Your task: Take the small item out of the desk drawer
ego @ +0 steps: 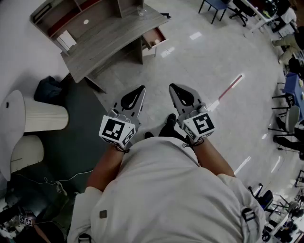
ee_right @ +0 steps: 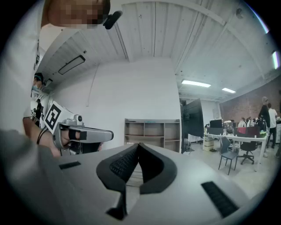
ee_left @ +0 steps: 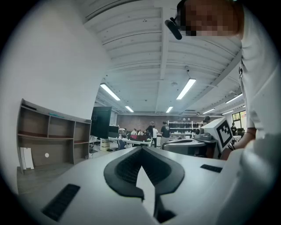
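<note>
In the head view a grey desk (ego: 109, 35) with a shelf unit stands far ahead at the upper left. Its wooden drawer (ego: 154, 37) is pulled open at the desk's right end, and a small pale item (ego: 155, 42) shows inside. Both grippers are held close to the person's body, well short of the desk. My left gripper (ego: 141, 88) is shut with nothing in it, its tips (ee_left: 141, 148) meeting. My right gripper (ego: 172, 86) is shut and empty too, its tips (ee_right: 139, 144) together. The shelf unit (ee_right: 151, 132) appears straight ahead in the right gripper view.
A white ribbed cylinder (ego: 40, 118) and a dark bag (ego: 50, 89) lie on a dark mat at the left. A red-and-white strip (ego: 230, 88) crosses the glossy floor at the right. Chairs (ego: 216, 7) and desks stand at the far right. People stand in the background (ee_left: 158, 130).
</note>
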`<action>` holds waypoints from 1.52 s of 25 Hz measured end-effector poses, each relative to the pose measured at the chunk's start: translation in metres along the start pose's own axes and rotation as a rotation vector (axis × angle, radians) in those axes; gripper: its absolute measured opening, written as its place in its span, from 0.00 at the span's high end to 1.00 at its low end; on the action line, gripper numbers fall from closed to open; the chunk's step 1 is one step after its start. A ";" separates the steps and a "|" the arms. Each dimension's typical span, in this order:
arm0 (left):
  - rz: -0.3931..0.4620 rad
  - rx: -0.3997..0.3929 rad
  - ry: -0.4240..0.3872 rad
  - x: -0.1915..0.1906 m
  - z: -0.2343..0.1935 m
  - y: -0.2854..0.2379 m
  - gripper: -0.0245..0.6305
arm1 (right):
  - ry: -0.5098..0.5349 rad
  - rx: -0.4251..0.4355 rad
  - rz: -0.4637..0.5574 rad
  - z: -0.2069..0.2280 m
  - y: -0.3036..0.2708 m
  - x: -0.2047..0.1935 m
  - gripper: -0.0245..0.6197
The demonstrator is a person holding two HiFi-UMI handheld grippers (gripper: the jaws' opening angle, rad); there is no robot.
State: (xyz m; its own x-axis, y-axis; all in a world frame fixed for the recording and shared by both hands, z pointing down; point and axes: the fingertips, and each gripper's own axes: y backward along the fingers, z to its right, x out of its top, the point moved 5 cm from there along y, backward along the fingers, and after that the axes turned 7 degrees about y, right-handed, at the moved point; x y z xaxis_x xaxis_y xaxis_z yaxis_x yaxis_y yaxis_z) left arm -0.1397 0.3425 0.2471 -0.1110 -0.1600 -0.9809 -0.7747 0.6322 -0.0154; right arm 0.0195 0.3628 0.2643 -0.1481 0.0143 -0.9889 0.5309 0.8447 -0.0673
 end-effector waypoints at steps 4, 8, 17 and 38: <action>0.000 0.002 -0.002 0.001 -0.003 -0.009 0.94 | 0.004 0.005 -0.002 0.008 -0.004 -0.003 0.93; -0.004 0.008 0.000 0.001 -0.002 -0.020 0.94 | 0.003 0.018 -0.001 0.018 -0.003 -0.006 0.93; -0.014 0.028 0.000 -0.002 -0.001 -0.063 0.94 | -0.009 0.048 -0.015 0.059 -0.008 -0.018 0.93; 0.012 0.082 -0.026 -0.002 0.018 -0.227 0.94 | 0.008 0.086 0.048 0.223 -0.015 -0.032 0.93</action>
State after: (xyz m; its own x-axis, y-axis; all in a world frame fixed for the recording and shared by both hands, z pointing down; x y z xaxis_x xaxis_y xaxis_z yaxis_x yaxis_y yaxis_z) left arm 0.0477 0.2128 0.2490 -0.1030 -0.1330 -0.9858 -0.7199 0.6939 -0.0184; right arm 0.2018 0.2304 0.2676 -0.1278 0.0582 -0.9901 0.6072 0.7939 -0.0317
